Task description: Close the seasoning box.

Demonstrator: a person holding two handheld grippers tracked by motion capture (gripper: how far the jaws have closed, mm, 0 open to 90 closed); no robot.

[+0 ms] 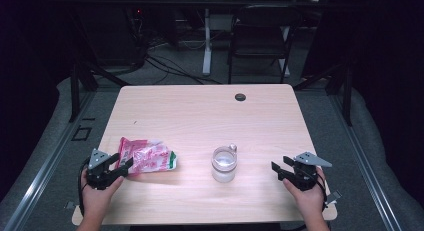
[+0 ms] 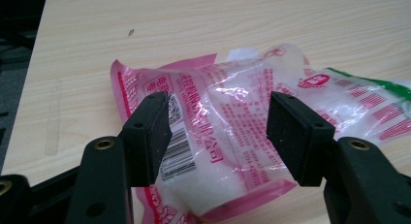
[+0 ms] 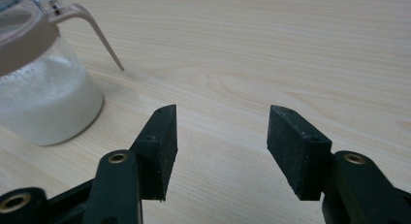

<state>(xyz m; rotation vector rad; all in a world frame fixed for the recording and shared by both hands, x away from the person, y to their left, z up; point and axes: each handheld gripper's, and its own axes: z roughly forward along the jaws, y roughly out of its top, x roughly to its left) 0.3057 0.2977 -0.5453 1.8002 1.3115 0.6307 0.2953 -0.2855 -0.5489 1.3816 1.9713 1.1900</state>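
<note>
Two black pads of the left gripper (image 2: 218, 136) nearest the lens, standing wide apart, nothing pinched between them yet. Just beyond and under the gap, the pink-and-clear plastic bag (image 2: 228, 136) of white granules, lying flat on the wooden table (image 2: 203, 20) near its left front corner. In the high view, left gripper (image 1: 126, 161) right at the bag's (image 1: 147, 156) near end, touching or just short of it; hard to tell which.

Likely soft and slumping: loose contents sure to shift, film slick and crinkly, easily punctured at a seam. Best taken at the bunched, emptier pink edge near the barcode, not across the full belly.

Right gripper (image 3: 220, 136) likewise wide open and empty, low over bare wood. Near it, the glass jar (image 3: 43, 98) with hinged lid raised, part filled with white grains; in the high view, jar (image 1: 223, 164) mid-table, well apart from the right gripper (image 1: 280, 163). Rigid, breakable, smooth-walled; safer held around the body.
</note>
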